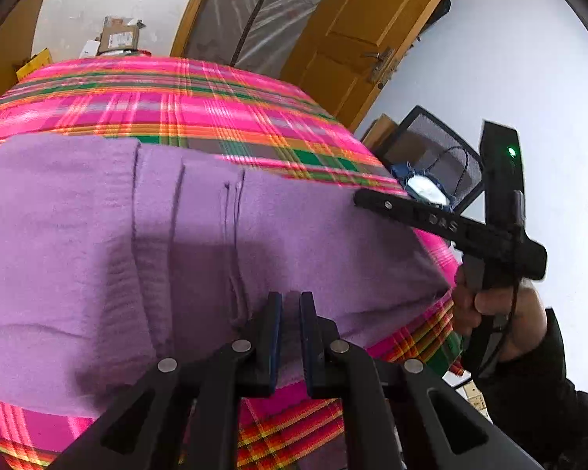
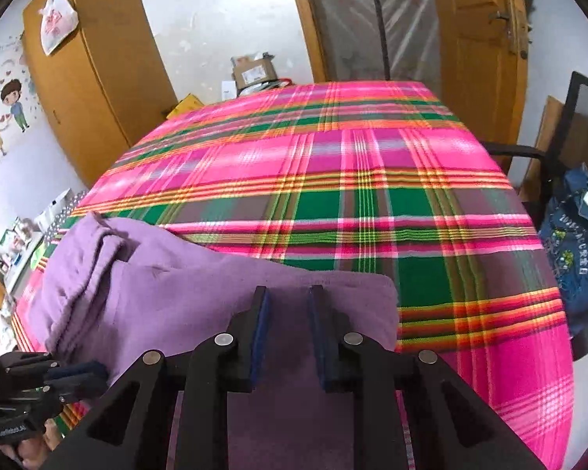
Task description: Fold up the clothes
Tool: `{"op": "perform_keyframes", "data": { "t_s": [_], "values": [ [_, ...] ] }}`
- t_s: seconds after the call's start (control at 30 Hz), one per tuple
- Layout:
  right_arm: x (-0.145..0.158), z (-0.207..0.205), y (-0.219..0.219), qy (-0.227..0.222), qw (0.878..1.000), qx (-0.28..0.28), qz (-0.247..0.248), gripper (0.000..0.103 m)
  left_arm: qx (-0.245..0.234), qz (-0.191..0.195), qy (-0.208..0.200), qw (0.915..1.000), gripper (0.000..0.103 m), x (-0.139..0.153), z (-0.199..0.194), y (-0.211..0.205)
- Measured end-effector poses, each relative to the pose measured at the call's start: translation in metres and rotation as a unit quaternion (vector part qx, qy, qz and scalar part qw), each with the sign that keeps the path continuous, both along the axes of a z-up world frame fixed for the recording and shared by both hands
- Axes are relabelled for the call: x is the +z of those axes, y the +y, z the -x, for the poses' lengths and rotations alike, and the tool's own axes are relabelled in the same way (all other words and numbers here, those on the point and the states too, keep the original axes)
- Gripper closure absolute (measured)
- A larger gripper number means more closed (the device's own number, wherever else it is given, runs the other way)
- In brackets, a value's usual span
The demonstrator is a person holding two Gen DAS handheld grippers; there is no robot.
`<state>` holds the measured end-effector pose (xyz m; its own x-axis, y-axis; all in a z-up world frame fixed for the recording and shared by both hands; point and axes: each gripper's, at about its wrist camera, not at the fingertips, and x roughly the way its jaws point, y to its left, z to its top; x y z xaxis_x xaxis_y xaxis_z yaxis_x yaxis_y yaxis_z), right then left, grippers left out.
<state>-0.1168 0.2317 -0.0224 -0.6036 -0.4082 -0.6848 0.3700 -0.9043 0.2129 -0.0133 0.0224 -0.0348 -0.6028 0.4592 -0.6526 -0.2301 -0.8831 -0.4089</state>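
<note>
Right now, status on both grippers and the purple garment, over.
Left gripper pinching the purple garment at its near edge. Right gripper open above it, gripping nothing. Garment on plaid cloth, nothing in the way.

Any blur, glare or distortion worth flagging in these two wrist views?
Left wrist: strong fisheye bending, a dark shadow on the purple garment ahead of the left tongs, door frame curved. Right wrist: the plaid cloth is slightly smeared, with pale sheen on its far pink bands.

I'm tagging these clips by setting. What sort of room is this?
Probably a bedroom at home: a wooden wardrobe, cartoon wall stickers, and a bed-like surface under a plaid cloth.
</note>
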Motion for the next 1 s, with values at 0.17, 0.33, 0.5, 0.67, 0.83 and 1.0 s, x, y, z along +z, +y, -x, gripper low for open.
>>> {"op": "perform_keyframes", "data": {
  "t_s": [0.17,0.33,0.5,0.67,0.83,1.0],
  "values": [
    [0.016,-0.021,-0.012,0.017,0.999,0.037,0.025,0.081,0.020,-0.007,0.010,0.9997,0.094,0.006,0.003,-0.010],
    [0.017,-0.027,-0.049,0.017,0.996,0.090,0.021,0.085,0.028,-0.011,0.008,0.9995,0.094,0.005,-0.004,-0.016],
    [0.005,-0.018,-0.089,0.003,0.993,0.120,0.003,0.091,0.053,-0.012,0.022,0.9983,0.094,0.013,-0.017,-0.032],
    [-0.014,0.000,-0.111,-0.023,0.993,0.119,-0.015,0.093,0.080,-0.015,0.021,0.9965,0.094,0.012,-0.024,-0.049],
    [-0.007,0.004,-0.107,-0.023,0.993,0.116,-0.003,0.093,0.080,-0.021,0.016,0.9965,0.094,0.009,-0.024,-0.053],
    [0.016,-0.012,-0.071,0.005,0.996,0.084,0.030,0.091,0.072,-0.024,0.021,0.9969,0.094,0.011,-0.027,-0.053]
  ]
}}
